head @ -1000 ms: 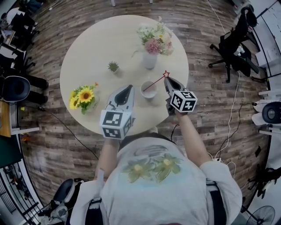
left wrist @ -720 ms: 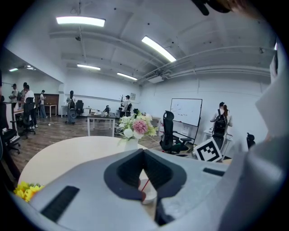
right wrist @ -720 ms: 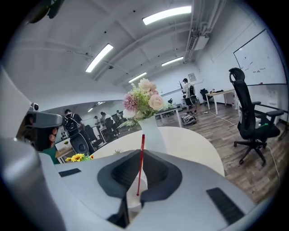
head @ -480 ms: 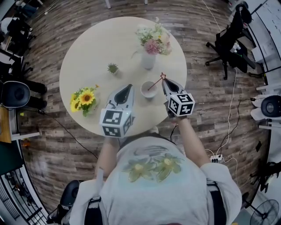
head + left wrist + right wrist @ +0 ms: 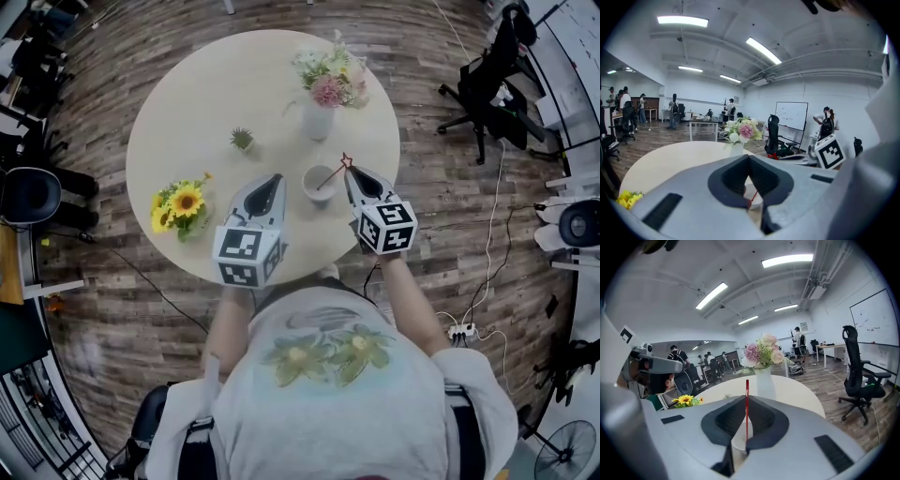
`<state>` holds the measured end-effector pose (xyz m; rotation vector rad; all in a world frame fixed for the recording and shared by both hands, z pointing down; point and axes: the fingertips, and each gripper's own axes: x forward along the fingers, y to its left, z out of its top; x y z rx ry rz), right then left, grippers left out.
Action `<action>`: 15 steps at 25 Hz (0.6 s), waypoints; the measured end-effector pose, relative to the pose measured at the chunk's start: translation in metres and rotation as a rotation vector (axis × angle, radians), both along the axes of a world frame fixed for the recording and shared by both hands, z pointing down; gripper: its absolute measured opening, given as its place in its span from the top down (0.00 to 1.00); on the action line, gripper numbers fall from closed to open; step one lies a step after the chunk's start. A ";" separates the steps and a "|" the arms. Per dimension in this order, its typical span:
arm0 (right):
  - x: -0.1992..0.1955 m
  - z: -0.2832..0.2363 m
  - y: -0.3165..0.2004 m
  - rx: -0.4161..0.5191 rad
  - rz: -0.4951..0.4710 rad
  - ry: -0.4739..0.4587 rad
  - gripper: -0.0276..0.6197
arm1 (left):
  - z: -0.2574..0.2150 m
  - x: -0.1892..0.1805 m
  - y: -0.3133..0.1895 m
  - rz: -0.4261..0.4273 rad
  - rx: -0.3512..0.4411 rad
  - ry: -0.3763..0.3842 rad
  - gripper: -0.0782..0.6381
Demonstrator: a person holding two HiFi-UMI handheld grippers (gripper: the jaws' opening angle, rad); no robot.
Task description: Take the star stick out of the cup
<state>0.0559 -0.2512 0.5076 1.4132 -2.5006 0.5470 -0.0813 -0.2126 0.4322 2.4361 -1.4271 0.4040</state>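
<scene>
A white cup (image 5: 317, 185) stands on the round table (image 5: 206, 103), between my two grippers. The red star stick (image 5: 336, 172) leans out of it to the right, star uppermost. My right gripper (image 5: 348, 171) is shut on the stick just under the star. In the right gripper view the stick (image 5: 746, 404) runs upright between the jaws of that gripper (image 5: 746, 399), with the cup (image 5: 737, 442) below them. My left gripper (image 5: 277, 177) hovers shut and empty just left of the cup. In the left gripper view, that gripper (image 5: 749, 157) frames the cup (image 5: 757, 198).
A vase of pink flowers (image 5: 319, 117) stands behind the cup. A small green plant (image 5: 243, 141) and a sunflower bunch (image 5: 181, 204) sit to the left. The table's near edge runs under both grippers. An office chair (image 5: 487, 80) stands on the floor at the right.
My right gripper has risen and shifted a little left with the stick, which now stands steeper in the cup. The left gripper has stayed put.
</scene>
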 end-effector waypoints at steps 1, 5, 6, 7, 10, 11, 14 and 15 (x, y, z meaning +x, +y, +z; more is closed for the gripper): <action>-0.001 -0.001 0.002 0.002 -0.002 0.002 0.91 | 0.001 0.000 0.001 0.000 -0.001 0.000 0.89; -0.006 -0.007 0.008 0.010 -0.005 0.003 0.91 | 0.001 -0.002 0.005 0.001 -0.001 0.002 0.89; -0.007 -0.009 0.010 0.012 -0.004 0.004 0.91 | 0.002 -0.003 0.005 0.001 -0.001 0.002 0.89; -0.008 -0.011 0.011 0.015 -0.004 0.005 0.91 | 0.002 -0.003 0.006 0.001 0.000 0.003 0.89; -0.010 -0.017 0.015 0.026 -0.004 0.014 0.91 | 0.003 -0.004 0.009 0.001 -0.002 0.006 0.89; -0.011 -0.020 0.017 0.031 -0.005 0.017 0.91 | 0.003 -0.004 0.009 0.002 -0.003 0.006 0.89; -0.012 -0.028 0.019 0.055 -0.007 0.025 0.91 | 0.003 -0.004 0.010 0.002 -0.001 0.005 0.89; -0.012 -0.031 0.019 0.062 -0.006 0.027 0.91 | 0.002 -0.005 0.010 0.002 0.002 0.005 0.89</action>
